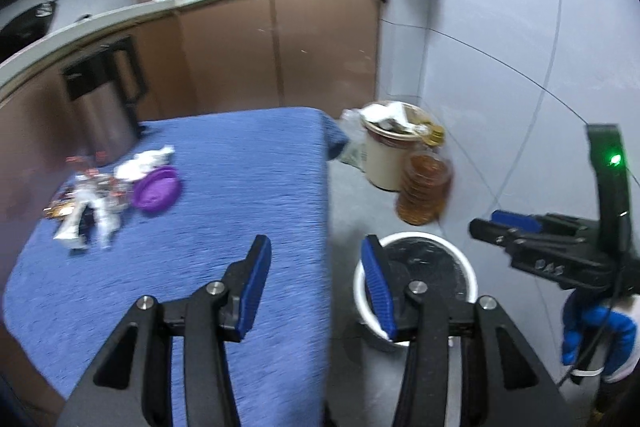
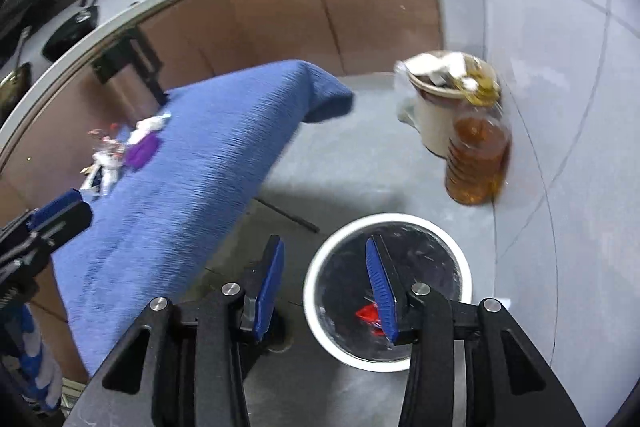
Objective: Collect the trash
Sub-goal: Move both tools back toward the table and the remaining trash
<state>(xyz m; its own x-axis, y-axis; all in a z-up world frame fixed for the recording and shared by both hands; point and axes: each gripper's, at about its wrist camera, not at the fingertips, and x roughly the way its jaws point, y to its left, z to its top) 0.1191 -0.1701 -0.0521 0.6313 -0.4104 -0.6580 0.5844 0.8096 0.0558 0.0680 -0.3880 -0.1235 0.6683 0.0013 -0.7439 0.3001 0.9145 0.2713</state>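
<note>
Left wrist view
- Left gripper [image 1: 316,291]: released, jaws standing apart with nothing between the pads; it hangs over the near edge of the blue cloth [image 1: 224,195], tilted downward.
- Bin [image 1: 416,291]: white-rimmed with a dark liner, on the floor directly under and just beyond the right-hand finger.
- Trash pile [image 1: 92,203]: crumpled wrappers and white paper, well ahead and far to the left of the jaws, on the cloth, touching a purple lid [image 1: 156,189].
- Pile's lie: blurred; the longest wrappers seem to run toward the camera and away, their near ends pointing at the cloth's front edge. I cannot tell more exactly.
- Right gripper [image 1: 504,227]: off to the right, beyond the bin, seen side-on; held by a blue-gloved hand [image 1: 596,339].

Right wrist view
- Right gripper [image 2: 324,287]: released and empty, jaws apart, pointing down at the floor.
- Bin [image 2: 386,291]: below, mostly under the right-hand finger; a red scrap [image 2: 366,313] lies inside on the liner.
- Trash pile [image 2: 104,163]: far ahead and left, near the left gripper [image 2: 60,215].
- Other bits: a full cream bin [image 2: 436,115] and an amber bottle [image 2: 478,163] stand ahead to the right, against the wall.

Judgement
- Step in hand: between drops, with both tools empty by the bin and wrappers left on the cloth.
- Next move calls for: swinging a gripper left to the pile, jaws set across a wrapper's narrow width, closing on it, then carrying it over the bin.
</note>
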